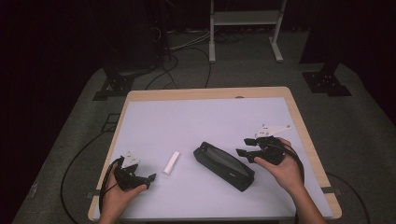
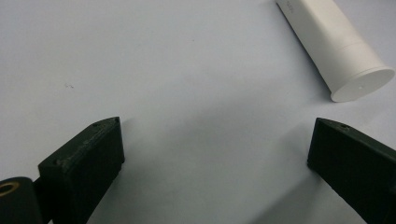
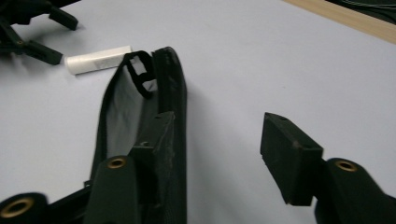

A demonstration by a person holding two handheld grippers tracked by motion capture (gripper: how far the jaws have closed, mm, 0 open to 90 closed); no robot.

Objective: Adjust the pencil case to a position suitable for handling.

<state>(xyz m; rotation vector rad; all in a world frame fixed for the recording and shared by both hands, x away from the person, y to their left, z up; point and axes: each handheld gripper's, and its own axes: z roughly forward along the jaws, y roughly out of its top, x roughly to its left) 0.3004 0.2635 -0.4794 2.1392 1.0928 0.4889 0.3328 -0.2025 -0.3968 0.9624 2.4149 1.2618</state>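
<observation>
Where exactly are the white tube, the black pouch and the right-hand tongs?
white tube (image 1: pixel 171 163): high view, middle of its body.
black pouch (image 1: pixel 224 166): high view, middle of its top face.
right tongs (image 1: pixel 247 147): high view, midway between the tips, which stand apart beside the pouch's end.

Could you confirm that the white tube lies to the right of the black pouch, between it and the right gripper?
Not quite: in the high view the white tube lies left of the black pouch, between it and the left gripper, not the right one.
</observation>
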